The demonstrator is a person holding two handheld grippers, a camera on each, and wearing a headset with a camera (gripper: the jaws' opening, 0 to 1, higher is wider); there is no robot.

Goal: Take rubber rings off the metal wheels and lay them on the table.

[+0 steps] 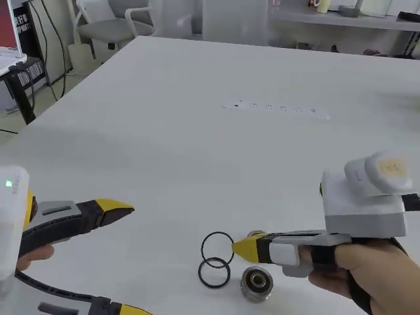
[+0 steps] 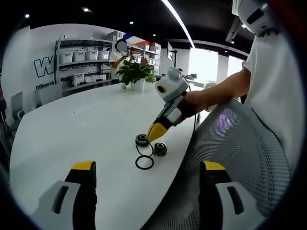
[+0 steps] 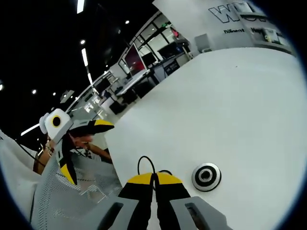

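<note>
**A:** Where the jaws of the right hand-held gripper meet, what is held?

**B:** The jaws are closed. A rubber ring is apparently pinched at their tips. A second rubber ring lies flat on the tabletop at 6 o'clock of the first, touching or overlapping it. A metal wheel lies at 5 o'clock of the tips. The left hand-held gripper is spread wide, with nothing held.

**A:** What failure is to be expected?

**B:** The thin pinch may be lost, so the ring could spring away. The second ring could be dragged along, and the wheel could be nudged by the jaw.

**A:** What is added by the gripper views?

**B:** In the left gripper view a farther metal wheel is shown, which is largely covered by the jaw in the head view. Both wheels are also shown to lie close to the tabletop's edge. In the right gripper view the ring's loop is seen rising from the shut tips at 12 o'clock.
</note>
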